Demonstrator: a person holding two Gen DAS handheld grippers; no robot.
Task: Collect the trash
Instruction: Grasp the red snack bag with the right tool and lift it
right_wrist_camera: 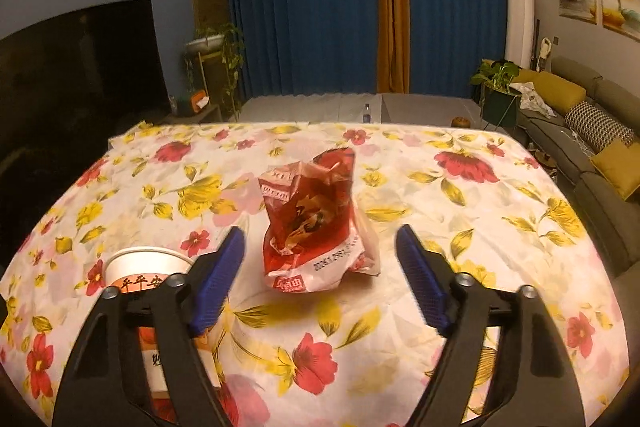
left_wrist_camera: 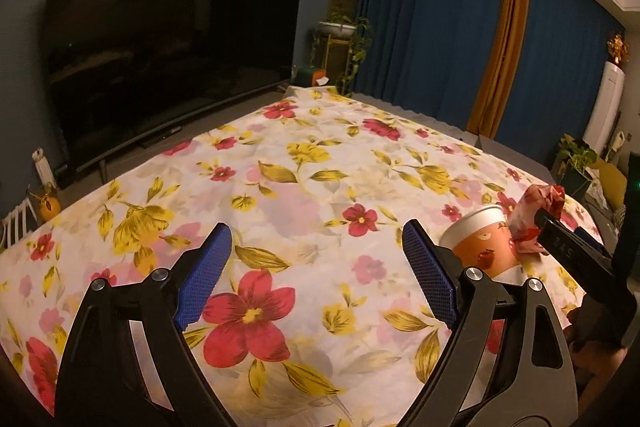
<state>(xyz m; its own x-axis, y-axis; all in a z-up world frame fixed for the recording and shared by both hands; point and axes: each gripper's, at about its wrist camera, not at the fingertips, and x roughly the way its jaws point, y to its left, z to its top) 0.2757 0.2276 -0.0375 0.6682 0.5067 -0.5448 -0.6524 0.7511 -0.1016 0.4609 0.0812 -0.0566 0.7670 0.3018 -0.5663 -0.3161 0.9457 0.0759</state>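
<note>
A crumpled red and white snack wrapper [right_wrist_camera: 316, 223] lies on the floral tablecloth [right_wrist_camera: 460, 227], just ahead of and between the fingers of my open right gripper [right_wrist_camera: 320, 247]. An orange and white paper cup [right_wrist_camera: 148, 269] stands upright by that gripper's left finger, partly hidden behind it. In the left wrist view the cup [left_wrist_camera: 486, 247] and the wrapper [left_wrist_camera: 538, 215] sit at the right, with the right gripper's black finger beside the wrapper. My left gripper [left_wrist_camera: 316, 241] is open and empty over bare cloth, left of the cup.
A large dark TV [left_wrist_camera: 168, 43] stands beyond the table's left edge. Blue curtains [right_wrist_camera: 312, 3] and plant stands are at the back. A sofa with cushions [right_wrist_camera: 592, 131] runs along the right. A small bottle [right_wrist_camera: 366, 113] stands on a low surface behind the table.
</note>
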